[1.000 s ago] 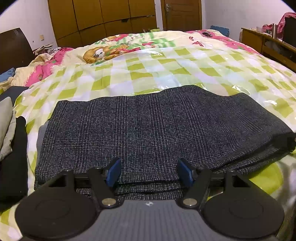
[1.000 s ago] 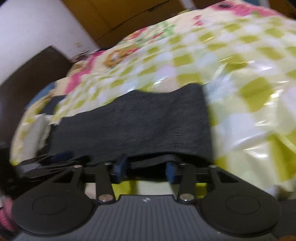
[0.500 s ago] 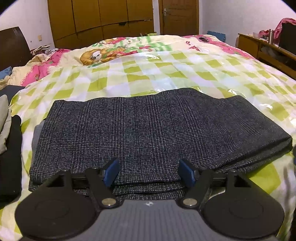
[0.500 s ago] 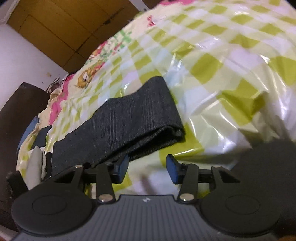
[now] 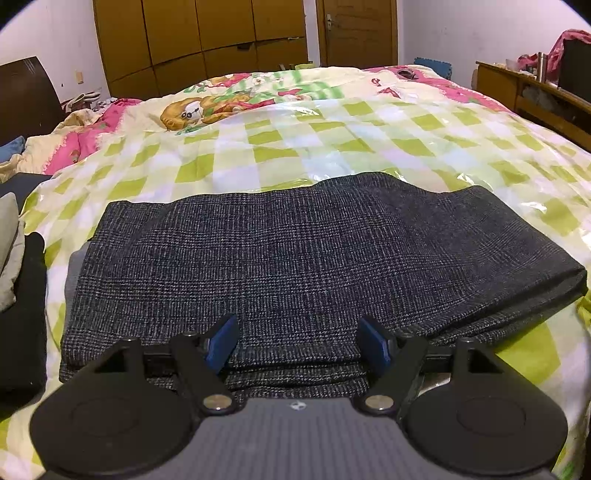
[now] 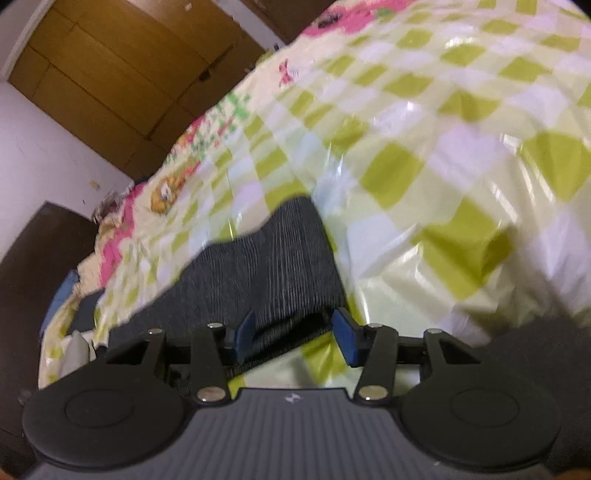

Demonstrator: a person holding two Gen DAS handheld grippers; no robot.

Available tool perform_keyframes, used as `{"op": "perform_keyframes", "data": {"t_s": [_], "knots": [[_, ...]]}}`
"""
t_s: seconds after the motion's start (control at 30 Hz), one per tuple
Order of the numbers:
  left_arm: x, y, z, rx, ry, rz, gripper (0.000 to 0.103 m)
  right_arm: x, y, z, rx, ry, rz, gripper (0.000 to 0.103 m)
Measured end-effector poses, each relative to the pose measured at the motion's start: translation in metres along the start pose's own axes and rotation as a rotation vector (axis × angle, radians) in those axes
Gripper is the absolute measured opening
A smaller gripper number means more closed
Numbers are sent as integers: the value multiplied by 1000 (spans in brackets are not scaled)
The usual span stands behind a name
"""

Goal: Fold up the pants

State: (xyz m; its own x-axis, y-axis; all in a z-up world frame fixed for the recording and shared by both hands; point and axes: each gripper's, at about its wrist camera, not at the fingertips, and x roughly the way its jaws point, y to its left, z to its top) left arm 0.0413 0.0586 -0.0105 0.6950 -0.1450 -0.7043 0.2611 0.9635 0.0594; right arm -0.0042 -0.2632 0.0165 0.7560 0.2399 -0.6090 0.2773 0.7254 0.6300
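Note:
Dark grey checked pants (image 5: 295, 258) lie folded in a flat layered rectangle on the green-and-white checked bed cover (image 5: 295, 140). My left gripper (image 5: 298, 341) is open and empty, just above the pants' near edge. In the right wrist view the pants (image 6: 258, 266) stretch away to the left, with their folded right end near the fingers. My right gripper (image 6: 295, 339) is open and empty, its jaws standing either side of that end's near corner. The view is blurred.
A pile of dark and grey clothes (image 5: 18, 288) lies at the bed's left edge. A wooden wardrobe (image 5: 199, 37) and door (image 5: 358, 29) stand behind the bed. A wooden desk (image 5: 535, 92) is at the right. A dark headboard (image 6: 37, 266) is at the left.
My left gripper has drawn back and risen slightly, still open. My right gripper let go of the pants' right end, pulled away, and now has moved back close to that end.

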Motion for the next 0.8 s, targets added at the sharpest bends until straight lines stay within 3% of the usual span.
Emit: {"op": "perform_keyframes", "data": {"t_s": [0.13,0.23,0.4,0.6,0.73,0.8], "knots": [[2,-1,1,9,4,5,84,37,-25,17,93,84,30,54],[2,-2,1,12,8,7,84,64,-47,23,222,158,119,54],[5,-6,3,36,14,22,85,87,-59,40,271,254,249,56],[7,-11,3,63,14,36,86,78,-60,53,253,266,447,56],[8,-10,5,69,18,37,87,122,-44,48,221,349,385,63],[8,-10,6,72,20,36,87,137,-36,46,196,370,329,60]]}}
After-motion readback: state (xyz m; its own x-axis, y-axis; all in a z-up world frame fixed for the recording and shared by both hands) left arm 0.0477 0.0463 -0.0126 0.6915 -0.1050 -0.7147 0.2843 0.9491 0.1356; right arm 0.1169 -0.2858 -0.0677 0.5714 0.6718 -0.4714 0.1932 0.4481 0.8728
